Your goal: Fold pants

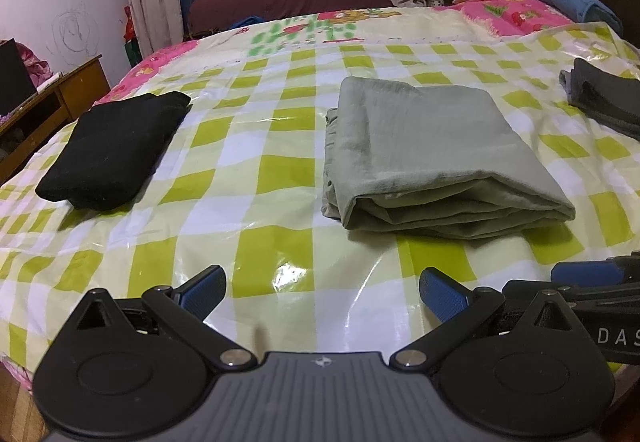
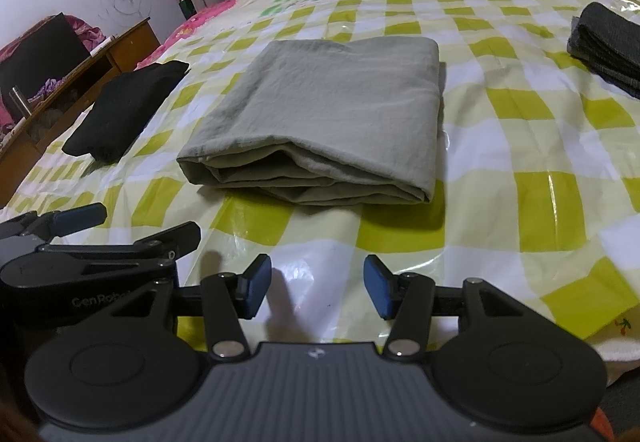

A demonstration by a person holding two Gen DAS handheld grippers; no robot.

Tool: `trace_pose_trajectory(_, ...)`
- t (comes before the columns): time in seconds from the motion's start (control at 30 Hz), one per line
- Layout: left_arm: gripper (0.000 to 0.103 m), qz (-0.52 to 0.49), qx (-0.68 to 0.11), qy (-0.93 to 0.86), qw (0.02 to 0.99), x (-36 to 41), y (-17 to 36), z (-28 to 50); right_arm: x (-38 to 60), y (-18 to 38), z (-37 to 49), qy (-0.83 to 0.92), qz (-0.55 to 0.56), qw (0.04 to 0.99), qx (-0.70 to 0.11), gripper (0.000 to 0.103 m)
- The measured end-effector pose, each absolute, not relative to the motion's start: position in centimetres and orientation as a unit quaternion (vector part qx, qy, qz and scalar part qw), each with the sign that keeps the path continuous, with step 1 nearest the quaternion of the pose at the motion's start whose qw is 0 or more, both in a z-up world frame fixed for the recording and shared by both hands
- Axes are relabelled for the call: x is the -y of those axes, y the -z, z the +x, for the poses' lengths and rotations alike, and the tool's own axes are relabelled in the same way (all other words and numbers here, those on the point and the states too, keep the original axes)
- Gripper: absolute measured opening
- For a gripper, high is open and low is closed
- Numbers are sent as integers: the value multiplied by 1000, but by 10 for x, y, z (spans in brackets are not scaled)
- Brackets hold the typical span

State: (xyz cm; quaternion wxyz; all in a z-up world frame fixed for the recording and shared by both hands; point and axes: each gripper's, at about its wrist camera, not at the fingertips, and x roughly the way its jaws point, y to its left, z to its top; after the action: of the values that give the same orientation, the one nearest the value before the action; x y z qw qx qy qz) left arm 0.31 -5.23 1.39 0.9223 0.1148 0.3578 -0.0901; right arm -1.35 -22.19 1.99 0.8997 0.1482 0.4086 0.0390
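Judging by the neat stack, the sage-green folded cotton pants (image 1: 432, 157) lie finished mid-bed on the green-checked plastic sheet (image 1: 256, 169), between a black folded garment (image 1: 116, 149) and a dark grey one (image 1: 608, 101). Both the left hand-held gripper (image 1: 322, 292) and right hand-held gripper (image 2: 316, 288) hover spread and empty, just short of the pants; best to lift away level so nothing snags the layered near edge.

Dim indoor light, glare on the plastic sheet (image 1: 288, 274), fisheye-curved edges.

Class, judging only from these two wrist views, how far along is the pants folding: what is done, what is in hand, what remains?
Done: the grey-green pants lie folded in a neat stack on the checked cover, with a folded black garment to the left and a folded dark grey one to the right. In hand: nothing; the left gripper and right gripper are both open, short of the stack. Left: apparently nothing visible.
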Motion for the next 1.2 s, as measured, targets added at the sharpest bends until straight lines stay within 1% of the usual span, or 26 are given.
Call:
trace_pose_trajectory(0.33,103,118,-345,76,928,59,-27,2,222,-30,-17,-36,131,915,-380,53)
trace_pose_trajectory(0.53,103,130,-341,72,928,67,-32,2,227,-32,-19,-36,141,917,-372,53)
trace_pose_trajectory(1.2,103,141,-339,70,927,74,-30,6,229,-30,-21,-36,156,915,-371,53)
